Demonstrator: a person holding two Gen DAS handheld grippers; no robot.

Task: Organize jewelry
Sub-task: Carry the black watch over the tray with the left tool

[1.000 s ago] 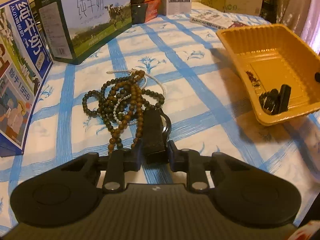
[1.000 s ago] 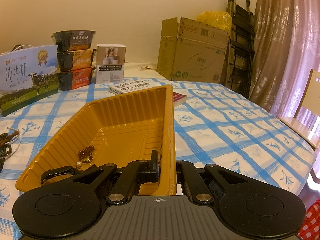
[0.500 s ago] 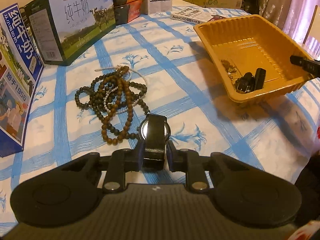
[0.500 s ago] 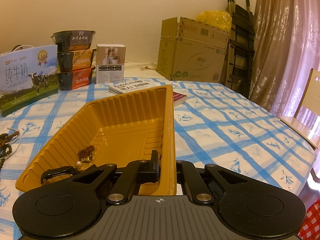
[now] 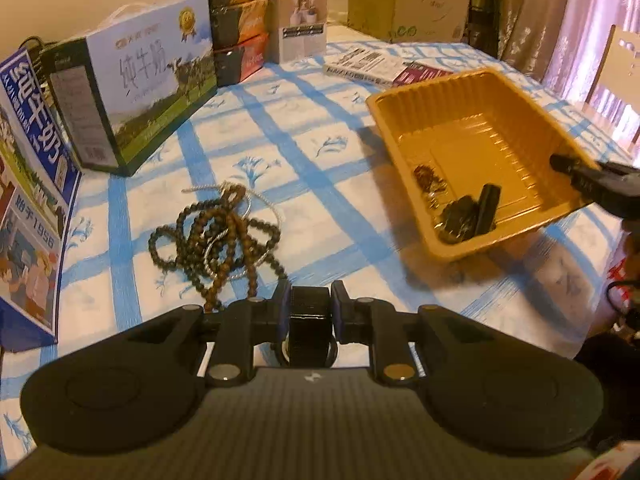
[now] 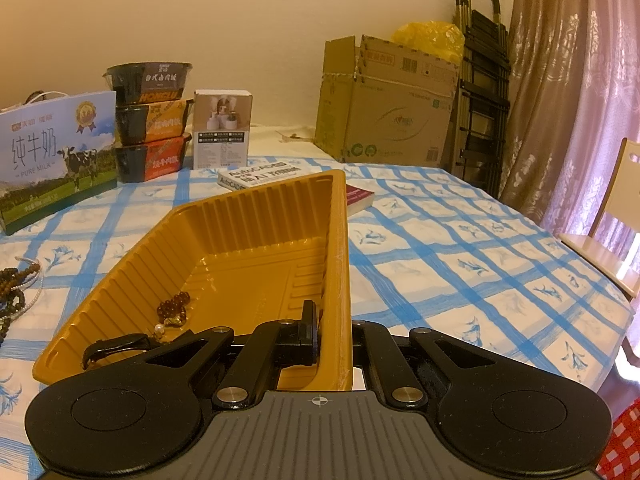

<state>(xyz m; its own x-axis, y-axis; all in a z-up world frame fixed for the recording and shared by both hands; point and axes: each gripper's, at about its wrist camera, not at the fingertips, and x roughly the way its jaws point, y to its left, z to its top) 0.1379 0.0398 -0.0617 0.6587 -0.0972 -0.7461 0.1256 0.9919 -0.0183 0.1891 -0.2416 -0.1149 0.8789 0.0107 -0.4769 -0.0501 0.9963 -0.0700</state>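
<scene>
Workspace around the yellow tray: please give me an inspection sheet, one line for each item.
Surface: table under a blue-checked cloth.
Job's things: yellow tray holds a dark watch and a small brown bead piece; tangled bead strands lie on the cloth.
Clutter: milk carton, stacked food bowls, small white box, book, cardboard box.
Grippers: left gripper grips a black watch; right gripper clamps the tray's wall.
Cables: nothing seen.
Surroundings: curtain, chair, folded ladder.
</scene>
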